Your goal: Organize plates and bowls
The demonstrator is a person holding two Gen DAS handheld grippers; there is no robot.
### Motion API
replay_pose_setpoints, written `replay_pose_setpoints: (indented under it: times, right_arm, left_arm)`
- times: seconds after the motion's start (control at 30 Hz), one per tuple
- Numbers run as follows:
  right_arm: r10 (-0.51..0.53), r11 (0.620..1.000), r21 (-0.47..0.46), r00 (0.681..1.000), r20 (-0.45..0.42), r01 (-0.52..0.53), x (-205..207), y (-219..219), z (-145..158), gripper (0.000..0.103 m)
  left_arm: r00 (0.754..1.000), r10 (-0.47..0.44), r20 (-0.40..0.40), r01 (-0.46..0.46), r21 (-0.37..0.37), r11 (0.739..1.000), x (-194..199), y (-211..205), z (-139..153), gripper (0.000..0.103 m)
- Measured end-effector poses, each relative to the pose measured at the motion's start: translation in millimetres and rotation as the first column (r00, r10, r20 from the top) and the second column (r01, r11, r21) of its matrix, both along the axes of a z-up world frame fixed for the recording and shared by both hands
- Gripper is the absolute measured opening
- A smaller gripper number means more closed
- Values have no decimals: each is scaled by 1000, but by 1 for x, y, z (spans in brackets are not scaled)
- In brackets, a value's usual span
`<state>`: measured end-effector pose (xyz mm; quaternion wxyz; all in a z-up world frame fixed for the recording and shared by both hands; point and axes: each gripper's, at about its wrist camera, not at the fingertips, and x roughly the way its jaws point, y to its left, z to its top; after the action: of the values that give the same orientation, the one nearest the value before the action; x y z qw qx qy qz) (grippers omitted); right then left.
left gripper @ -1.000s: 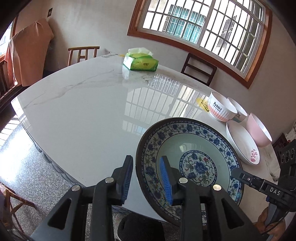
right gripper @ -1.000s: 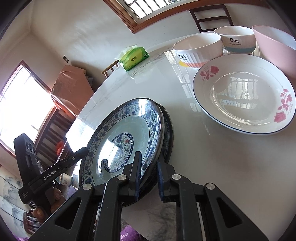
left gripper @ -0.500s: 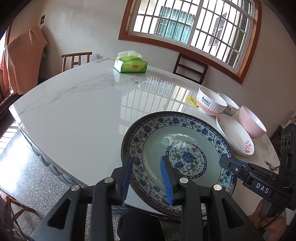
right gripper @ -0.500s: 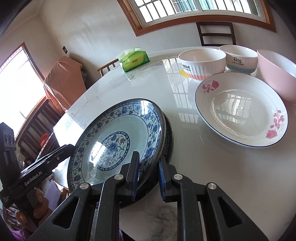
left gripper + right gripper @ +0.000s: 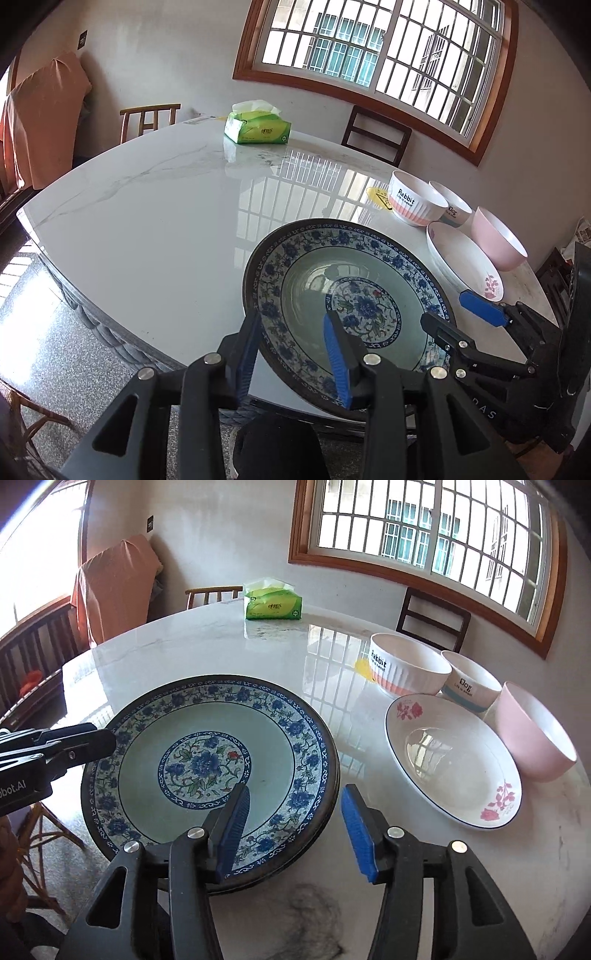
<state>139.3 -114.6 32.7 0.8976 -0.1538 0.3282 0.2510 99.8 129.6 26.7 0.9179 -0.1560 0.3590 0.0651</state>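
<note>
The big plate (image 5: 207,760) is pale celadon green with a blue floral border, a blue flower medallion with green leaves and a red bud, and a dark rim. The shallow plate (image 5: 454,760) is white with pink roses and a thin dark edge. One bowl (image 5: 535,734) is plain pink. The tissue pack (image 5: 273,607) is bright green. The marble table (image 5: 147,206) is white with grey veins.
</note>
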Motion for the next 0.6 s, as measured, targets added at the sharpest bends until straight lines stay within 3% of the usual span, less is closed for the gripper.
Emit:
replay_pose_setpoints:
  times: [0.1,0.2,0.3,0.4,0.6]
  right_arm:
    - [-21,999,35,1000,7,21,0,-6,5,56]
    - [-57,986,156,998,-36,62,5,-32,12,56]
    - [-91,942,310,987,-136,130,16,-72,12,57]
    - [-141,903,375,970,-199,208,24,-110,7,58]
    - [-272,852,401,939,-213,338,36,-179,-4,58]
  left_arm:
    - [1000,-7,-1,7,-13,1000,-1,0,1,36]
    - [1000,-21,5,21,0,1000,-3,-4,5,36]
    - [999,-40,21,40,9,999,-3,-12,12,36]
    - [996,-85,20,85,-3,996,2,-23,19,36]
    - [971,-237,-12,232,-164,959,32,-49,21,36]
